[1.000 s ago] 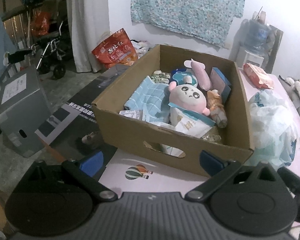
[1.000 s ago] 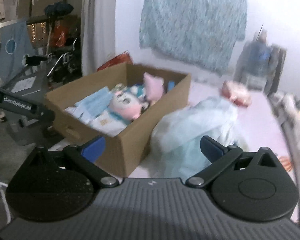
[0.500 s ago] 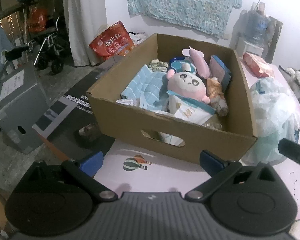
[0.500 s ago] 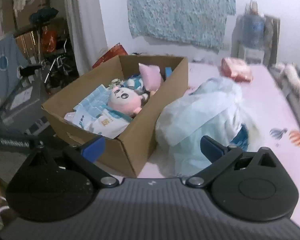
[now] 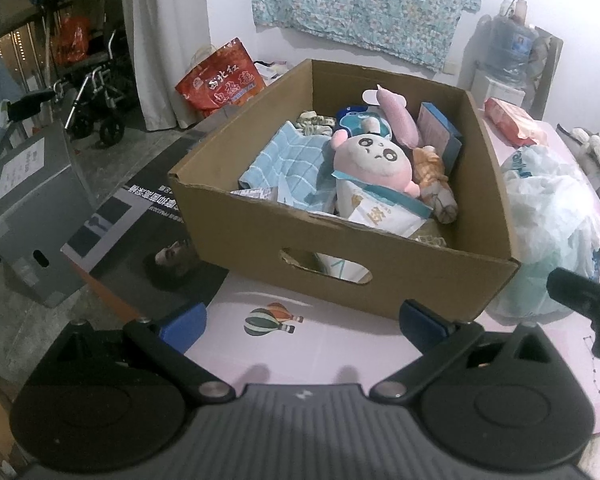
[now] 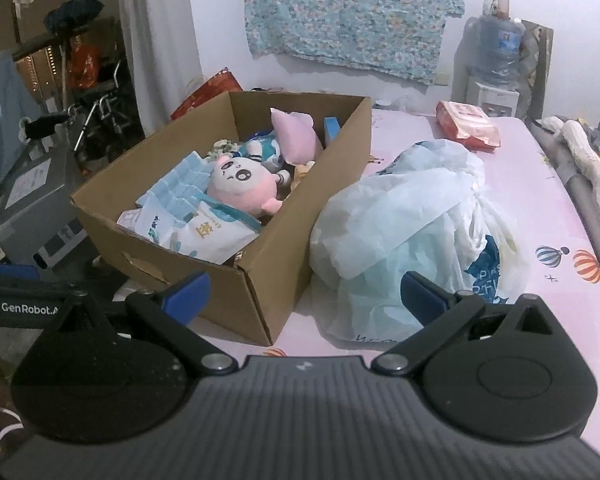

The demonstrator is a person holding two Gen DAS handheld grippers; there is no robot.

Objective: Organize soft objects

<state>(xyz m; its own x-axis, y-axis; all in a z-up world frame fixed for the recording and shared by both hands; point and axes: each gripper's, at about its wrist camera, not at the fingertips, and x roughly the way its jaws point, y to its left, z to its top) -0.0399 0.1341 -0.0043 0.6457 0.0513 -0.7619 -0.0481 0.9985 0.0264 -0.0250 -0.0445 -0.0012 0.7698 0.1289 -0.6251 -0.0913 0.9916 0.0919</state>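
Note:
A brown cardboard box (image 5: 260, 240) (image 6: 260, 292) stands on a pink patterned surface. Inside lie a pink round plush (image 5: 374, 160) (image 6: 242, 188), a blue checked cloth (image 5: 284, 160), a pink cushion (image 6: 294, 134), white soft packs (image 6: 204, 232) and a blue box (image 5: 440, 136). To the right of the box sits a crumpled pale plastic bag (image 6: 412, 224) (image 5: 552, 208). My left gripper (image 5: 302, 320) hangs open in front of the box's near wall, holding nothing. Open and empty too, my right gripper (image 6: 304, 294) faces the box's near corner and the bag.
A red wipes pack (image 6: 468, 124) lies at the far end of the surface. A red shopping bag (image 5: 220, 80), a wheelchair (image 5: 96, 104) and a grey case (image 5: 32, 208) stand on the floor to the left. A water dispenser (image 6: 496, 60) stands at the back wall.
Both grippers have drawn back and turned a little; the box sits more central in the left view. The right gripper's tip has come into the left view's right edge.

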